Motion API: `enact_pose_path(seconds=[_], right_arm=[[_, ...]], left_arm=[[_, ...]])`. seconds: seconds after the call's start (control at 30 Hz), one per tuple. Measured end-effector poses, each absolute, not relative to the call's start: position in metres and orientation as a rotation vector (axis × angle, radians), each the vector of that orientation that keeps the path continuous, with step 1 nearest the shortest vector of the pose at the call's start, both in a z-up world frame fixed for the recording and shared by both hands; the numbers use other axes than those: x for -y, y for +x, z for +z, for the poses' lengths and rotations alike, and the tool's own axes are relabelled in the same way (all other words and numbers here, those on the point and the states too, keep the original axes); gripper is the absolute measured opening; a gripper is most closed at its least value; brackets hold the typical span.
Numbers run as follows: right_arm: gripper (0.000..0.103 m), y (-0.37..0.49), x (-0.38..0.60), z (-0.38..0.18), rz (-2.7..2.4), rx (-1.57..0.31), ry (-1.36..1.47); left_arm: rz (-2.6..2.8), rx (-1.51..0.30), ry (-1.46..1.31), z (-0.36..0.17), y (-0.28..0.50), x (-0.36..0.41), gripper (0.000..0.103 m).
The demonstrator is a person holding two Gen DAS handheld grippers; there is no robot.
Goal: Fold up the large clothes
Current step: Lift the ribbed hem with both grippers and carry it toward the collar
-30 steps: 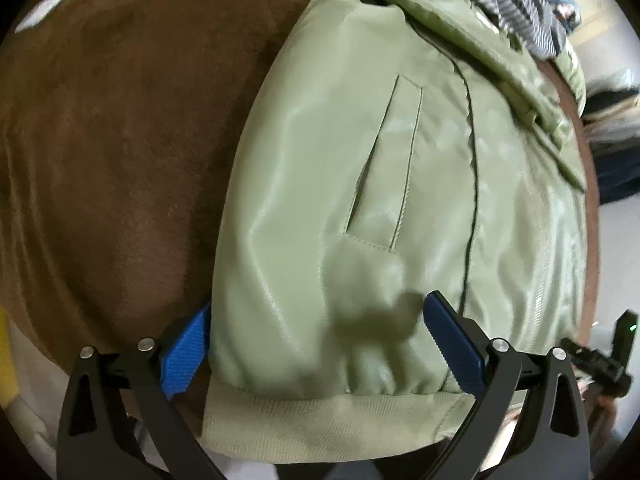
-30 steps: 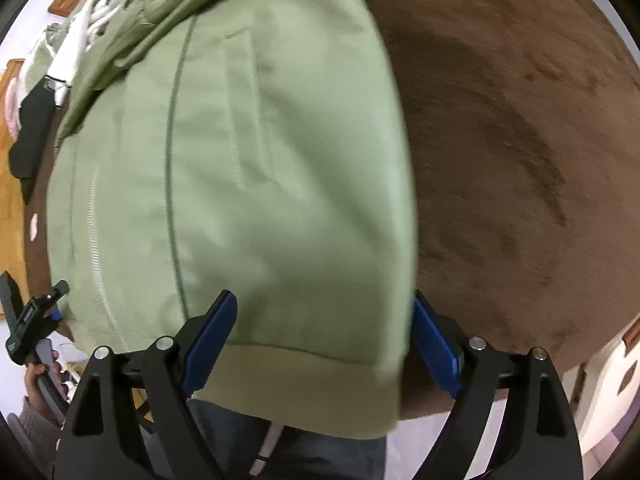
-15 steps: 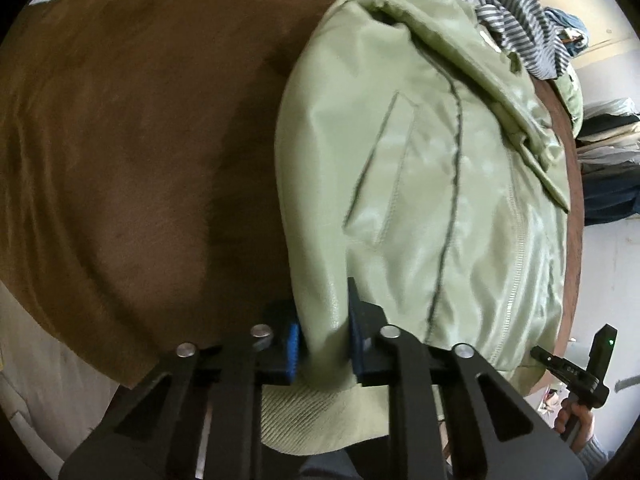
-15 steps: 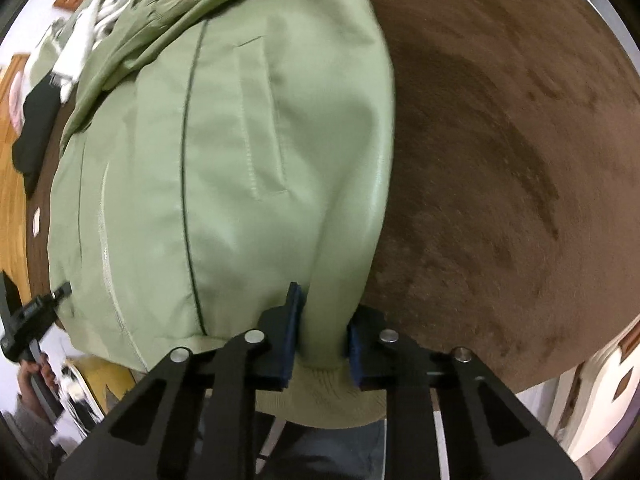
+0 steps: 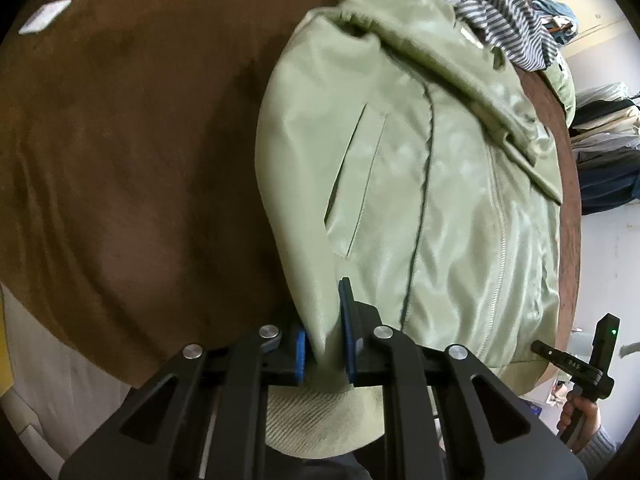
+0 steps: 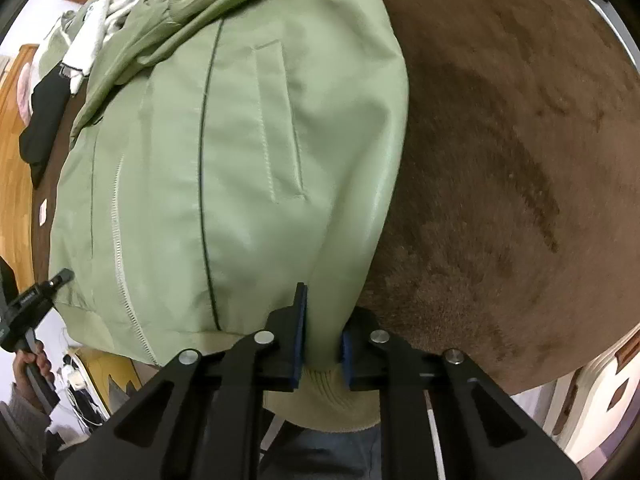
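Observation:
A pale green jacket [image 5: 432, 184] with a zip front, slit pockets and a ribbed hem lies on a brown table [image 5: 120, 140]. My left gripper [image 5: 325, 344] is shut on the jacket's left bottom corner, a pinch of fabric bunched between its blue pads just above the ribbed hem. In the right wrist view the same jacket [image 6: 224, 168] fills the left half, and my right gripper [image 6: 322, 340] is shut on its right bottom corner, fabric squeezed between the pads. Each corner is pulled up into a ridge towards the jaws.
Striped and other loose clothes [image 5: 508, 28] are heaped beyond the jacket's collar. A white paper scrap [image 5: 46, 16] lies at the table's far left. The brown table [image 6: 520, 160] stretches bare to the right. A hand holds the other gripper's handle [image 5: 580, 368] off the near edge.
Both grippers went from wide open astride the hem corners to shut on pinched fabric. The left corner has lifted slightly, drawing the jacket's side into a ridge.

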State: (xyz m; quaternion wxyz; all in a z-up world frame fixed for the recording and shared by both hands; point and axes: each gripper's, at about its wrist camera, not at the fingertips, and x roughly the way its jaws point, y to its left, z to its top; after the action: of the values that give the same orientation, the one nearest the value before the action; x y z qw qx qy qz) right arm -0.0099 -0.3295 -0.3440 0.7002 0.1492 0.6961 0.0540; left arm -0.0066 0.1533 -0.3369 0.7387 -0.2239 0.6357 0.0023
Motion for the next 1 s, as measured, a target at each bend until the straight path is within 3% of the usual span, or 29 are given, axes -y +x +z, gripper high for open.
enact_pose_path(seconds=[0.53, 1.0], right_arm=[[0.009, 0.049, 0.323, -0.215, 0.191, -1.324, 0.302], [0.009, 0.185, 0.334, -0.142, 0.118, -1.053, 0.259]], left_arm=[[-0.070, -1.202, -0.432, -0.225, 0.056, -0.137, 0.015], [-0.009, -0.936, -0.455, -0.157, 0.177, -0.151, 0.015]])
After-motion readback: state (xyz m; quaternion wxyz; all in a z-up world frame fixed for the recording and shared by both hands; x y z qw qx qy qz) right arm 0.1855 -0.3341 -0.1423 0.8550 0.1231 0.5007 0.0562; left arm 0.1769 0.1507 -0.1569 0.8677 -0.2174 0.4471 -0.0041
